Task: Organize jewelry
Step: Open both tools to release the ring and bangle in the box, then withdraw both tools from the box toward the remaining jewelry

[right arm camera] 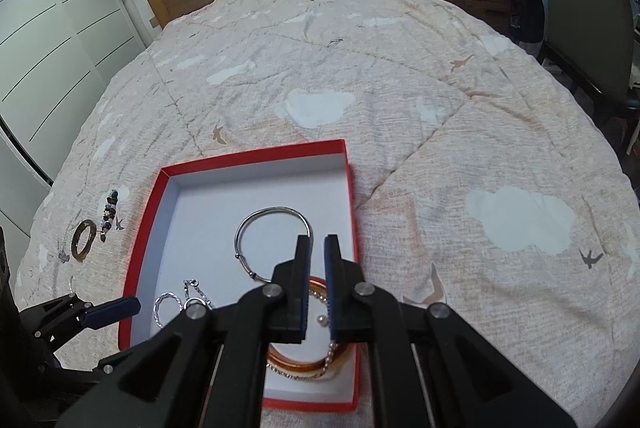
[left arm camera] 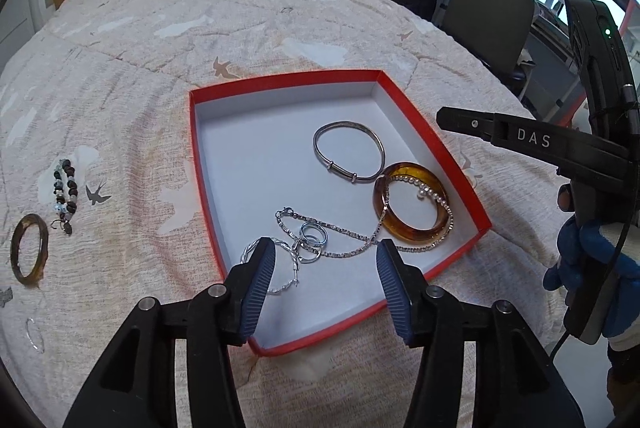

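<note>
Left gripper (left arm camera: pixel 326 260): released, jaws standing wide apart with nothing between them, poised over the near edge of the red box (left arm camera: pixel 195 132).
Right gripper (right arm camera: pixel 317 256): jaws drawn almost together with only a thin gap; nothing visibly pinched. It hangs above the right side of the box, over the amber bangle (right arm camera: pixel 296 364).
Already in the box: a silver bangle (left arm camera: pixel 348 153) ahead of the left gripper, the amber bangle (left arm camera: pixel 414 204) ahead and to its right with a pearl bracelet (left arm camera: pixel 432 193) draped across it, a silver chain (left arm camera: pixel 352 240), small rings (left arm camera: pixel 313 237) and twisted hoops (left arm camera: pixel 280 268) just ahead of and below its jaws.
Still out on the bed (left arm camera: pixel 160 48): a beaded bracelet (left arm camera: pixel 66 190), a brown bangle (left arm camera: pixel 29 255) and a thin hoop earring (left arm camera: pixel 35 334), all well off to the left gripper's left, outside the box wall.
Key relation: every loose piece lies on the left gripper's side; from the right gripper they sit far left, beyond the whole box (right arm camera: pixel 132 256) and the other tool (right arm camera: pixel 108 310).
Nearer arm: the left, clearly, and it is the one already spread to take something.
Long axis: the beaded bracelet (right arm camera: pixel 110 214) lies stretched away from the gripper, near to far, so jaws closing sideways should catch it across its narrow width.
Likely next move: a swing left, then down onto the bedding.
Risk: the soft quilt may bunch up between the jaws along with the beads.
</note>
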Demonstrator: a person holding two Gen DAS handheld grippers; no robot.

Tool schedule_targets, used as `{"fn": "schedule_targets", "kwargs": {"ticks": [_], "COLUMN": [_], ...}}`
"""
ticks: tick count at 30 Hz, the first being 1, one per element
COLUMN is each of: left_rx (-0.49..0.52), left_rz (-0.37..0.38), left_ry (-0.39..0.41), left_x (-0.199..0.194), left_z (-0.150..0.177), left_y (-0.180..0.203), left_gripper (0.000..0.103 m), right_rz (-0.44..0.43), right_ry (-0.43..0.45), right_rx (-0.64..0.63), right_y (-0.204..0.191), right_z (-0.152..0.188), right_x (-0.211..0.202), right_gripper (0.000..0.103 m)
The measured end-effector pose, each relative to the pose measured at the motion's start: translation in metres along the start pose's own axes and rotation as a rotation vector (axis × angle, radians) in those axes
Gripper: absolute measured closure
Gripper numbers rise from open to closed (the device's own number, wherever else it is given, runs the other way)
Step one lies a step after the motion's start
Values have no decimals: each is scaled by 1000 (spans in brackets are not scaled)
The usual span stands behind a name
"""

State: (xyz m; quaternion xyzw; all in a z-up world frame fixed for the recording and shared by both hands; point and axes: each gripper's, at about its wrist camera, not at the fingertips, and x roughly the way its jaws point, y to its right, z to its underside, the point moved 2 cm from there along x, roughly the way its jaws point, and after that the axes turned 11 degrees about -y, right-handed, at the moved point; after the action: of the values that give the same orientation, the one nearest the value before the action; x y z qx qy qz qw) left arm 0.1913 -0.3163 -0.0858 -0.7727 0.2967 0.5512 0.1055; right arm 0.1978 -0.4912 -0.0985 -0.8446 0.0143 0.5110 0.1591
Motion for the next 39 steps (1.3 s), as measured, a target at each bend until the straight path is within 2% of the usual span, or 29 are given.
{"fn": "schedule_targets", "kwargs": {"ticks": [8,9,10,12,18,22,29,39], "left_rx": [4,3,2,2,17,-3,-42,-105], "left_rz": [-18,-23,-23,-13,-35,-49,-95,-162], "left_ry": [41,46,52,67,87,56,81,93], "left_x": [-26,-29,-32,-39,-56,-64,-90,-120], "left_z": [10,12,13,18,36,49,75,112], "left_y": [3,3,2,2,1,-9,-28,-61], "left_gripper": [44,44,43,43,43,43,43,43], "right_rz": [9,10,10,9,-3,-25,-59,-111], "right_ry": [21,24,27,36,50,54,71,80], "right_rx": [13,16,19,25,21,24,6,-59], "right_y": [-6,-6,-7,-10,-22,-30,-51,-100], "right_z": [11,13,15,18,28,36,50,69], "right_x": [-26,-29,-33,-39,-55,-65,-87,-106], "right_gripper": [95,90,75,59,59,59,59,59]}}
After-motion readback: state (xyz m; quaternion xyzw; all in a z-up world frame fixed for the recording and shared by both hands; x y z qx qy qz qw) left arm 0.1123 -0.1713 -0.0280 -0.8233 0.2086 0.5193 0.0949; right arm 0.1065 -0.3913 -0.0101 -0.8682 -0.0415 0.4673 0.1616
